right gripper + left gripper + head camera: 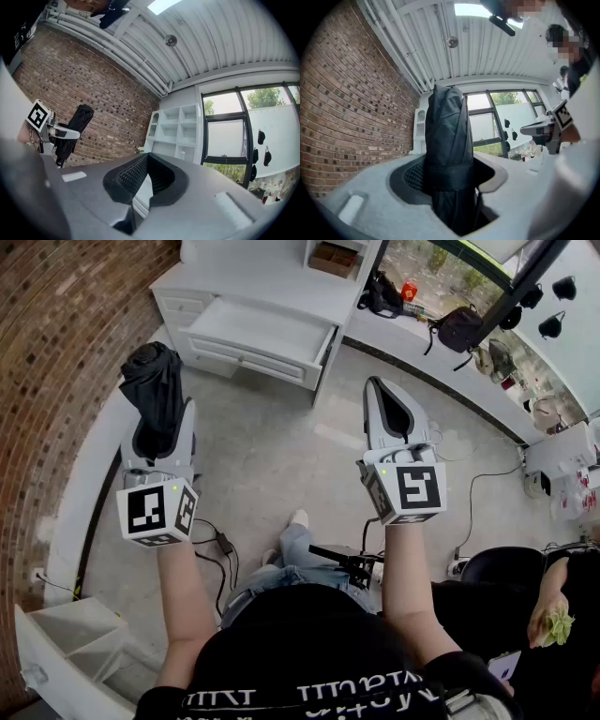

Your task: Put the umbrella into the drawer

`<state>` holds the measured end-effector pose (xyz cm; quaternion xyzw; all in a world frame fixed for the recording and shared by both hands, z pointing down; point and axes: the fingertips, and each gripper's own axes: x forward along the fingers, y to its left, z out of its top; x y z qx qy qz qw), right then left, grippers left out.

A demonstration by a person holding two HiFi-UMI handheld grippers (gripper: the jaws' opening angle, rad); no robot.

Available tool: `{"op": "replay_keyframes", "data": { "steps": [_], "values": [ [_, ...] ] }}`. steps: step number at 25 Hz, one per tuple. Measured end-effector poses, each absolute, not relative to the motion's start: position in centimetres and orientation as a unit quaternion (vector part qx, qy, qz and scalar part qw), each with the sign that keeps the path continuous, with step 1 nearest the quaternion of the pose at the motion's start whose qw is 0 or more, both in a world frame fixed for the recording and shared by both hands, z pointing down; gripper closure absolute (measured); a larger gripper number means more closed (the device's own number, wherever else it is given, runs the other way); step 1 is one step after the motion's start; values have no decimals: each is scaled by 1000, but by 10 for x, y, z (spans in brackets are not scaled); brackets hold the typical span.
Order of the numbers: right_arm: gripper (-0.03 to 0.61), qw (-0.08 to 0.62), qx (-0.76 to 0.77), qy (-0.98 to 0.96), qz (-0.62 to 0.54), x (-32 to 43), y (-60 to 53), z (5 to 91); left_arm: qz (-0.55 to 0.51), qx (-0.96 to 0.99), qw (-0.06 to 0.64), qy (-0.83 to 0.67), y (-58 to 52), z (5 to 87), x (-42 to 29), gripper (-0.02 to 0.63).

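Left gripper (161, 427): clamped on the folded black umbrella (155, 390), which stands upright between its jaws and rises above them. Right gripper (380, 390): empty, and its jaws appear to meet at the tips. The white drawer (262, 329) stands pulled out ahead of both grippers, well apart from the umbrella.

Even daylight from the windows (225, 136) and a bright ceiling panel (476, 9) — shadows on the floor (272, 446) are faint. Both gripper views bulge, with black corners; the umbrella (447, 154) reads dark — window panes glare white.
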<state>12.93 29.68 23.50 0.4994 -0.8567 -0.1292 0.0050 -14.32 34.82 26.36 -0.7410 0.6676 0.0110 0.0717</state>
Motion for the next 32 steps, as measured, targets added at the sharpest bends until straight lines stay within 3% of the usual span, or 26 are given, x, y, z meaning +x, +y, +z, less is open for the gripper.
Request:
{"op": "replay_keyframes", "data": {
  "steps": [12,32],
  "values": [
    [569,2,481,-866,-136,122,286,233,16,-737,71,672,337,265,-143,376],
    [569,1,449,-884,-128,128,43,234,23,-694,63,717,126,261,-143,376]
  ]
}}
